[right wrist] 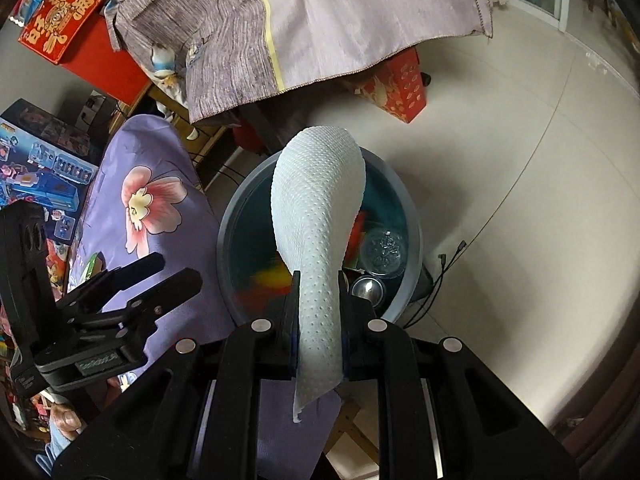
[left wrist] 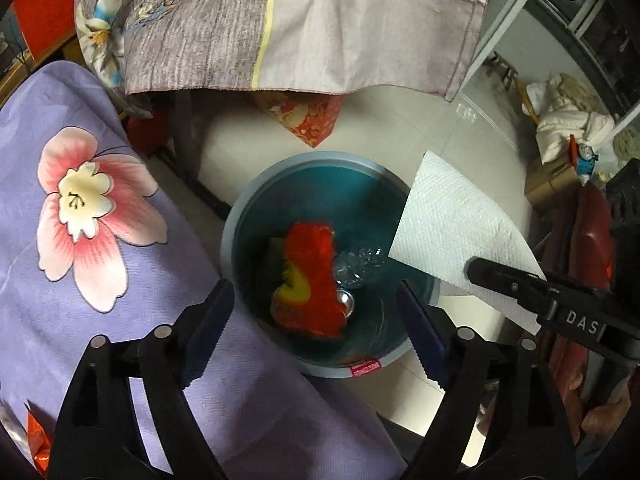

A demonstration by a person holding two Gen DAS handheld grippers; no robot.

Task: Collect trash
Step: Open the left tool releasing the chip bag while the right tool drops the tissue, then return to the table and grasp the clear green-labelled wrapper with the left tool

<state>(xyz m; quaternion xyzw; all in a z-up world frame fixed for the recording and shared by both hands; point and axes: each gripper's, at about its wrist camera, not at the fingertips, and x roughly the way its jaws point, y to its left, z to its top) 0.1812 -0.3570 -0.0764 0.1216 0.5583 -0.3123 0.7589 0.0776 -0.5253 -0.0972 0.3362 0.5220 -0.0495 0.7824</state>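
A teal bin (left wrist: 240, 216) with a grey rim (right wrist: 228, 220) stands on the floor. Inside lie a red and yellow wrapper (left wrist: 316, 264), a clear plastic bottle (left wrist: 360, 260) and a metal can (left wrist: 346, 300). My left gripper (left wrist: 314, 296) hangs open over the bin with nothing pressed between its pads; the wrapper lies below them. In the right wrist view, the left gripper (right wrist: 180, 268) shows beside the bin. My right gripper (right wrist: 319, 280) is shut on a white paper towel (right wrist: 320, 184) that droops over the bin. The left view shows the towel (left wrist: 452, 216) at the bin's right edge.
A purple floral sheet (left wrist: 80, 240) lies left of the bin, with an orange wrapper (left wrist: 38, 440) at its near corner. A lilac cloth (left wrist: 280, 20) drapes a table behind. A red box (right wrist: 400, 92) and cables (right wrist: 448, 268) are on the tiled floor.
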